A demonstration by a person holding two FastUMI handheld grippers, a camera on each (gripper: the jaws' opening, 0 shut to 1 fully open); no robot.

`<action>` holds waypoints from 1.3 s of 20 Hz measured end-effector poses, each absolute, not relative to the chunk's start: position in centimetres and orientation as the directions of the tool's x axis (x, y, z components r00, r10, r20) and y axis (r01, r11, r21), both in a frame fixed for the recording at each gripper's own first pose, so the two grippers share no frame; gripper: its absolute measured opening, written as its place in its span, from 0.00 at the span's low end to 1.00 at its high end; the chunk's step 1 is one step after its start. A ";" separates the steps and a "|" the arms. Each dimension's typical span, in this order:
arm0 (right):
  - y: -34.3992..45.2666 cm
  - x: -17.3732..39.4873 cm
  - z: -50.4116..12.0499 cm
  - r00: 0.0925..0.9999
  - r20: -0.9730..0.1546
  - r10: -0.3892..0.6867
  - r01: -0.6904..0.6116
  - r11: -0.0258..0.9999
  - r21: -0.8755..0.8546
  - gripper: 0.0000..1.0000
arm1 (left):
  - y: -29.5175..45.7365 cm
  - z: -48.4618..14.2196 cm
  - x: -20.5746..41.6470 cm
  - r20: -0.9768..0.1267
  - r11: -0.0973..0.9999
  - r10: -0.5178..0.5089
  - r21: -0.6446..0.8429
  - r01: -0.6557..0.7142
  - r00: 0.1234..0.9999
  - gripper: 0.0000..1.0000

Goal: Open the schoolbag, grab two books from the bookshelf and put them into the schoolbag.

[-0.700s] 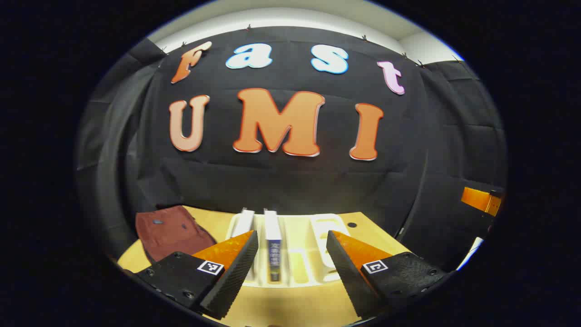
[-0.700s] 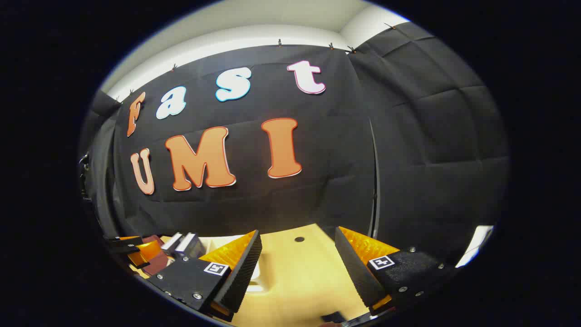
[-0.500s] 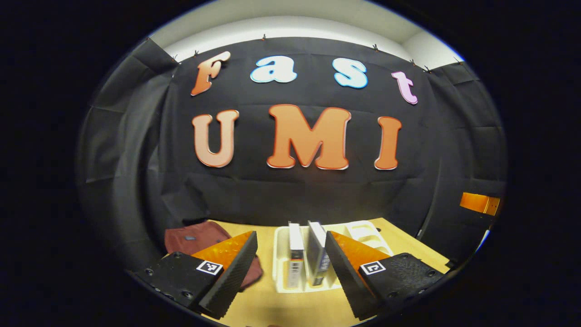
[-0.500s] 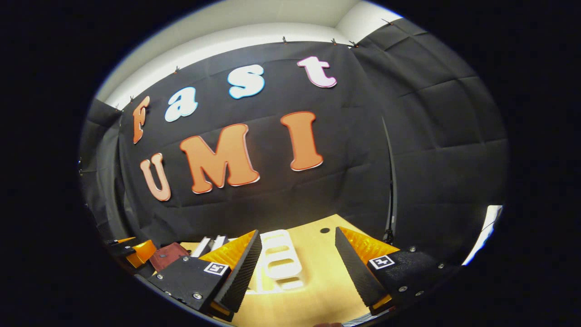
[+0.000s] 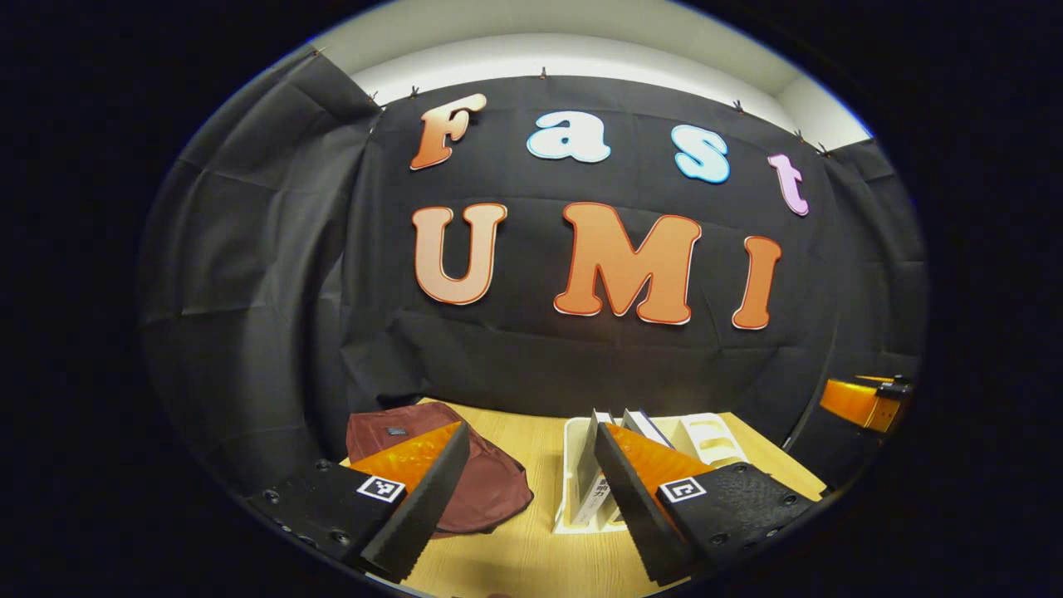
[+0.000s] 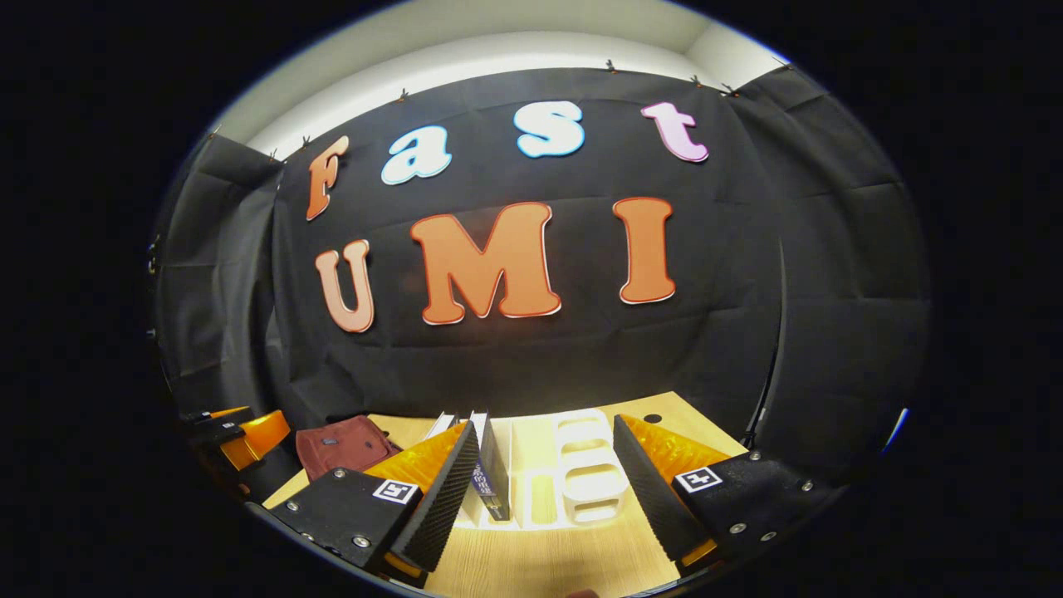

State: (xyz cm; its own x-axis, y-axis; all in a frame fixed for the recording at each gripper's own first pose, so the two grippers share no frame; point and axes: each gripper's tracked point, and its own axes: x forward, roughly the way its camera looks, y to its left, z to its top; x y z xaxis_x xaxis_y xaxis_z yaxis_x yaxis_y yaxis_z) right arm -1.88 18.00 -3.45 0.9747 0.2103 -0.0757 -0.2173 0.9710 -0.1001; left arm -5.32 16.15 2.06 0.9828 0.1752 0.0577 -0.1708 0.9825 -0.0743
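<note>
With both my left gripper [image 5: 523, 490] and right gripper [image 6: 544, 486] spread and empty above the table [image 5: 531, 548], the schoolbag [image 5: 490, 486] lies closed left of the bookshelf [image 6: 581, 482] holding two upright books [image 6: 490, 473], so opening the bag comes first.

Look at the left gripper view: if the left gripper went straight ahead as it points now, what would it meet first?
Probably the bare table between the schoolbag and the bookshelf, then the wall; the left gripper is open, and depth is unclear.
</note>
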 end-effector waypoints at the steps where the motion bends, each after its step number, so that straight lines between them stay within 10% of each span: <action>1: 18.4 -1.8 -3.5 0.970 -0.086 0.227 -0.235 0.968 -0.089 0.96 | 16.4 2.2 -5.5 0.066 0.980 0.188 -0.082 -0.183 0.980 0.95; 26: 19.6 1.8 -4.9 0.985 -0.094 0.145 -0.156 0.981 -0.119 0.96 | 21.5 1.5 -0.3 0.060 0.971 0.183 -0.168 -0.170 0.981 0.95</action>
State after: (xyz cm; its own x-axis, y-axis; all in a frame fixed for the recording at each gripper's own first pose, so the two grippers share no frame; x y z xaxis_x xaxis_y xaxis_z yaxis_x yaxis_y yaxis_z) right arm 1.75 19.64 -4.89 0.9850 0.1448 -0.0941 -0.1555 0.9806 -0.1191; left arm -0.29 21.47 1.51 0.9813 0.1827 0.0604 -0.1704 0.9709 -0.1684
